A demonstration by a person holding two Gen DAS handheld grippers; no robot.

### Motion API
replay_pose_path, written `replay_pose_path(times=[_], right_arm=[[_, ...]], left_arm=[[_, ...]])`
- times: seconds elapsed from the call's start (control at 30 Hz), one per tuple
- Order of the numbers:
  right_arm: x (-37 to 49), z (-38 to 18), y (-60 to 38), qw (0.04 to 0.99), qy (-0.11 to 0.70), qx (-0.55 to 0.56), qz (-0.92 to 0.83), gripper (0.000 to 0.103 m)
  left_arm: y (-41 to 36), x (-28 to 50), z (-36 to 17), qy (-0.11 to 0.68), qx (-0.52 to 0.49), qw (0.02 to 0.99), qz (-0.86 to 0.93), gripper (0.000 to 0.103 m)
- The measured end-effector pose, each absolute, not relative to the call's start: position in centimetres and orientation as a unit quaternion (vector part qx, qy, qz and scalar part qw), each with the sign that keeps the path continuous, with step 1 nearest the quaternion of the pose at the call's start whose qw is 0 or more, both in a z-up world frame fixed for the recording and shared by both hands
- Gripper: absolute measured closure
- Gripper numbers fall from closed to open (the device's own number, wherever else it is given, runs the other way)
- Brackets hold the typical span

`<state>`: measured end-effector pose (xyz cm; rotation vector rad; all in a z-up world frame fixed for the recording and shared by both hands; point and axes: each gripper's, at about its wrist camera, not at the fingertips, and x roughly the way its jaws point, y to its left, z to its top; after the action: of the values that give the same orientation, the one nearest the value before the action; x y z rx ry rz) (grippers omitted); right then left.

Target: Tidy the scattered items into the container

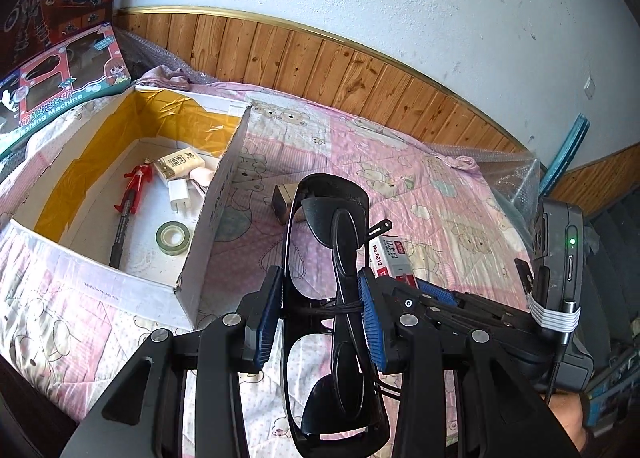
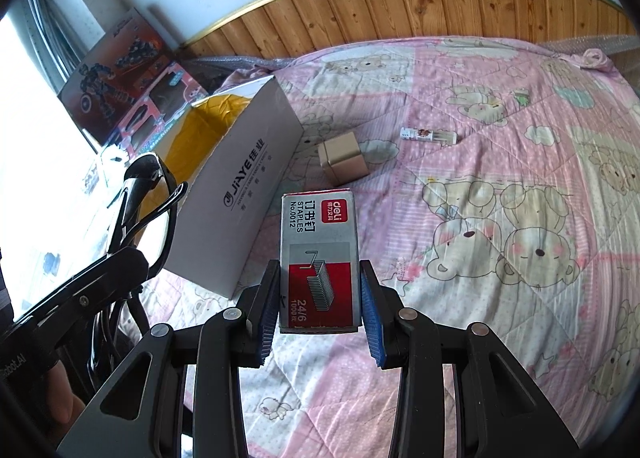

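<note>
We hold folded sunglasses [image 1: 340,298] clamped in left gripper [image 1: 320,314], long axis along fingers, pointing forward. Right gripper [image 2: 320,298] clamped on staple box [image 2: 319,258], long axis also forward, off bed [image 2: 500,186]. Open cardboard box [image 1: 216,194] lies left-forward of both; left gripper nearer. Still loose on bed: small tan box [image 2: 343,162], small tube [image 2: 428,135]. We judge next move leftward swing over box wall.

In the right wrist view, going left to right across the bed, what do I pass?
Black sunglasses in the left gripper → white cardboard box → grey-and-red staples box in the right gripper → small clear tube.
</note>
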<state>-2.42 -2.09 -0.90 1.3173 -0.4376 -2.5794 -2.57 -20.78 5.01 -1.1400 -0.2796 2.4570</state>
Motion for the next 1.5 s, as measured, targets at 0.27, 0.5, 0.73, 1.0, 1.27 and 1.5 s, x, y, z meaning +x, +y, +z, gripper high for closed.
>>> replay_pose_path(times=[0.27, 0.5, 0.73, 1.0, 1.27, 1.5], right_arm=[[-2.4, -0.4, -4.4, 0.124, -0.135, 0.447, -0.876, 0.064], [-2.5, 0.0, -6.4, 0.14, -0.122, 0.446, -0.876, 0.064], [-2.4, 0.3, -8.5, 0.152, -0.109, 0.446, -0.875, 0.064], [-2.1, 1.1, -11.4, 0.167, -0.09, 0.44, -0.878, 0.064], [-1.6, 2.4, -14.6, 0.189, -0.084, 0.434, -0.877, 0.064], [-1.2, 4.0, -17.4, 0.208, -0.073, 0.426, -0.878, 0.064]], left_arm=[[-23.1, -2.6, 5.5, -0.112, -0.402, 0.194, 0.888, 0.064], [-26.0, -3.0, 5.5, -0.121, -0.398, 0.169, 0.893, 0.064], [-29.0, -3.1, 5.2, -0.134, -0.398, 0.147, 0.895, 0.064], [-31.8, -3.3, 5.0, -0.147, -0.395, 0.132, 0.897, 0.064], [-34.3, -3.3, 5.3, -0.149, -0.388, 0.111, 0.903, 0.064], [-36.4, -3.3, 6.1, -0.131, -0.369, 0.088, 0.916, 0.064]])
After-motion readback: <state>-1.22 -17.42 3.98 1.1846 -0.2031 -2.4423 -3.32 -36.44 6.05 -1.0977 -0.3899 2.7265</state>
